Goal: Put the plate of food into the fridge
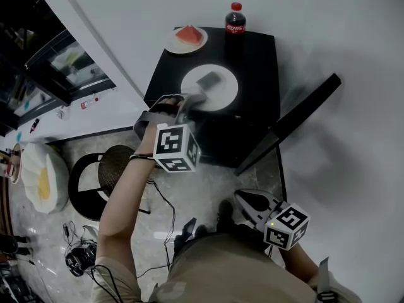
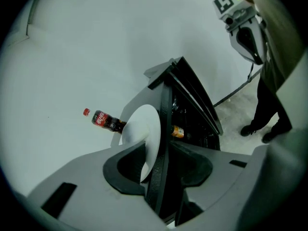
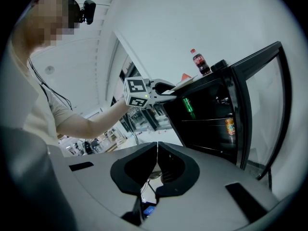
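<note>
Because the left gripper (image 1: 189, 101) has only the near rim of the plate (image 1: 228, 92) pinched between its 2 half-closed jaws, a lift could let the plate sag and spill its greyish food (image 1: 208, 79) (too blurred to name), or swing it into the cola bottle (image 1: 235, 21) at upper centre. White, round and shallow, the plate lies mid-frame atop the black fridge (image 1: 255, 55), its door (image 1: 297, 115) open. At lower right the right gripper (image 1: 247, 201) is closed on nothing.

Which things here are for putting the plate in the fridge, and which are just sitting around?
For the job: white plate of food, left gripper holding its rim, fridge, fridge door standing open.
Just sitting around: cola bottle, watermelon plate.
</note>
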Demonstrator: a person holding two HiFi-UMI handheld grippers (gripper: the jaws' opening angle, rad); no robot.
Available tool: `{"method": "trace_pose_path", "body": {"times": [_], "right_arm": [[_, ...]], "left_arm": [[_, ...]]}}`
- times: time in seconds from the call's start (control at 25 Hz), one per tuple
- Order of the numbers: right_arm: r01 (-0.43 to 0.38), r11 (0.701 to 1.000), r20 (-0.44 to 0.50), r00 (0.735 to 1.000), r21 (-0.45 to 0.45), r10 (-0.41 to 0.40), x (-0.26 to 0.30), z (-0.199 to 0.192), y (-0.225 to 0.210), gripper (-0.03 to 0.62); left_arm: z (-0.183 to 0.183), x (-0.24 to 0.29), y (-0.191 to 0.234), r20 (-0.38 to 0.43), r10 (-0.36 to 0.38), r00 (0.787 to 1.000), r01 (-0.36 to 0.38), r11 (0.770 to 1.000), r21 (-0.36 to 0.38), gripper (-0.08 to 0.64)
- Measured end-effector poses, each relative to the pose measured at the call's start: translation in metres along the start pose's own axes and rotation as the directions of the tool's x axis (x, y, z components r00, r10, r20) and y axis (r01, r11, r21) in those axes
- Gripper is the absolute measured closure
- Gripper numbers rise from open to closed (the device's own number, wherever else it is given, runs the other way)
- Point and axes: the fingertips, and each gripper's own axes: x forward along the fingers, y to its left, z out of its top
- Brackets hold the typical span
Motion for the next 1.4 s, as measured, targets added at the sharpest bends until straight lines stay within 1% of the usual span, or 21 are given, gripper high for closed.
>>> {"method": "trace_pose_path", "body": {"times": [0.04, 0.08, 0.24, 0.32, 0.4, 0.52, 0.64, 0.72, 0.84, 1.0, 1.16, 1.24, 1.32, 1.4], "right_arm": [[0.002, 1.0, 0.0, 1.0, -0.001, -0.002, 0.0, 0.001, 0.0, 0.571], [0.005, 1.0, 0.0, 1.0, -0.003, -0.005, 0.0, 0.001, 0.0, 0.571], [0.012, 1.0, 0.0, 1.0, -0.01, -0.012, 0.001, 0.003, 0.003, 0.571], [0.017, 1.0, 0.002, 1.0, -0.006, -0.017, 0.0, 0.003, 0.003, 0.571], [0.019, 1.0, 0.009, 1.0, 0.022, -0.019, -0.001, 0.003, 0.001, 0.571], [0.036, 0.997, 0.016, 0.999, 0.073, -0.037, -0.002, 0.002, -0.005, 0.571], [0.055, 0.993, 0.03, 0.998, 0.101, -0.058, 0.001, 0.006, -0.008, 0.571], [0.053, 0.991, 0.053, 0.997, 0.126, -0.06, 0.003, 0.012, -0.01, 0.571], [0.024, 0.983, 0.103, 0.994, 0.183, -0.043, 0.005, 0.028, -0.015, 0.571], [-0.04, 0.958, 0.179, 0.984, 0.283, -0.012, 0.011, 0.049, -0.023, 0.571], [-0.023, 0.946, 0.204, 0.978, 0.324, -0.046, 0.024, 0.069, -0.037, 0.571], [-0.068, 0.927, 0.237, 0.971, 0.37, -0.024, 0.033, 0.085, -0.041, 0.569], [-0.115, 0.913, 0.278, 0.961, 0.393, 0.001, 0.04, 0.103, -0.046, 0.569], [-0.121, 0.906, 0.3, 0.954, 0.405, -0.007, 0.046, 0.116, -0.053, 0.569]], "left_arm": [[0.0, -0.001, 0.002, 0.004, 0.011, 1.0, -0.011, 1.0, -0.002, 0.424], [0.001, -0.002, 0.003, 0.008, 0.017, 1.0, -0.017, 1.0, -0.004, 0.438], [0.001, -0.004, 0.003, 0.017, 0.027, 0.999, -0.027, 1.0, 0.005, 0.444], [0.001, -0.007, 0.004, 0.026, 0.039, 0.999, -0.039, 0.999, 0.013, 0.461], [0.001, -0.01, 0.004, 0.035, 0.048, 0.998, -0.049, 0.998, 0.036, 0.491], [0.0, -0.013, 0.002, 0.036, 0.043, 0.998, -0.046, 0.996, 0.072, 0.497], [0.001, -0.017, -0.002, 0.049, 0.05, 0.998, -0.052, 0.997, 0.056, 0.497], [0.001, -0.021, -0.003, 0.06, 0.059, 0.996, -0.062, 0.997, 0.039, 0.497], [0.002, -0.025, -0.005, 0.072, 0.068, 0.995, -0.07, 0.997, 0.022, 0.497], [0.003, -0.029, -0.01, 0.082, 0.08, 0.993, -0.081, 0.997, 0.002, 0.497], [0.005, -0.034, -0.015, 0.094, 0.088, 0.992, -0.088, 0.996, -0.012, 0.497], [0.006, -0.037, -0.017, 0.102, 0.092, 0.991, -0.091, 0.996, -0.018, 0.497], [0.007, -0.04, -0.019, 0.109, 0.095, 0.99, -0.093, 0.995, -0.024, 0.497], [0.008, -0.043, -0.021, 0.117, 0.096, 0.989, -0.093, 0.995, -0.028, 0.497]]}}
